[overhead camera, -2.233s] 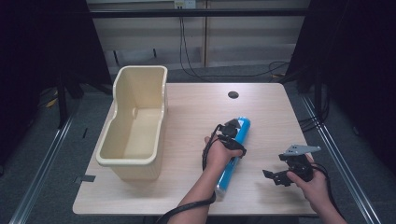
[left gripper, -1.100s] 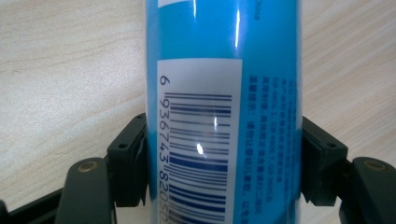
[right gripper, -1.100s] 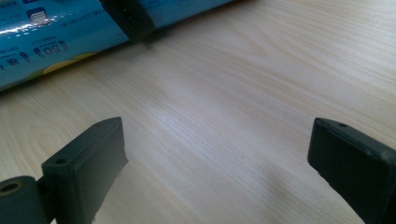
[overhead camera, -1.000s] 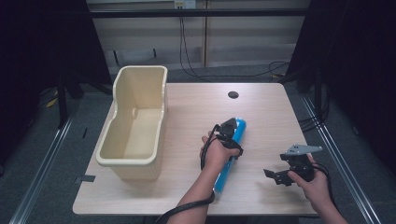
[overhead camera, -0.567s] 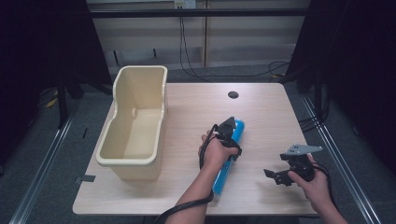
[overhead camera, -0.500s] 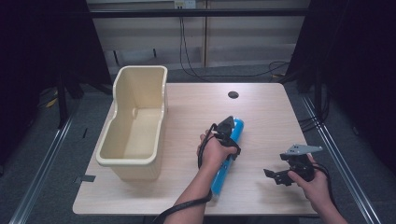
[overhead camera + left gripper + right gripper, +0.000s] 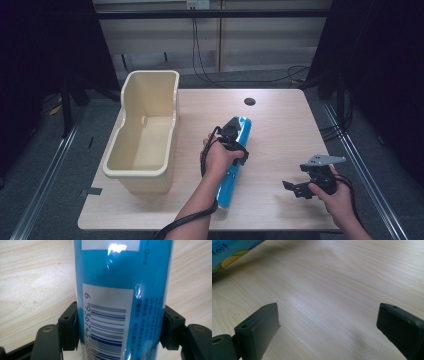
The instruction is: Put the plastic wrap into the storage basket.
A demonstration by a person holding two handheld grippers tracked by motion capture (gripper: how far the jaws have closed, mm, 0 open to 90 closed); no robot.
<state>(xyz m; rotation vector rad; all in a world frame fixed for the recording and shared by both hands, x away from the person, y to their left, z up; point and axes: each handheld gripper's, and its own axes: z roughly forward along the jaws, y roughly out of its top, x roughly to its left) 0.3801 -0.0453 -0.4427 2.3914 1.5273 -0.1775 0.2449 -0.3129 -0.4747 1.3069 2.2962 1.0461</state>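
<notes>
**Blue tube clamped at mid-length**

The blue tube lies lengthwise on the table, right of the cream bin. The left gripper is clamped across its round body, pads pressing both sides by the barcode. Its glossy wrap looks slippery and the body stiff and probably light; a grip near the middle should keep it balanced. The right gripper waits near the front edge, jaws apart over bare wood.
</notes>
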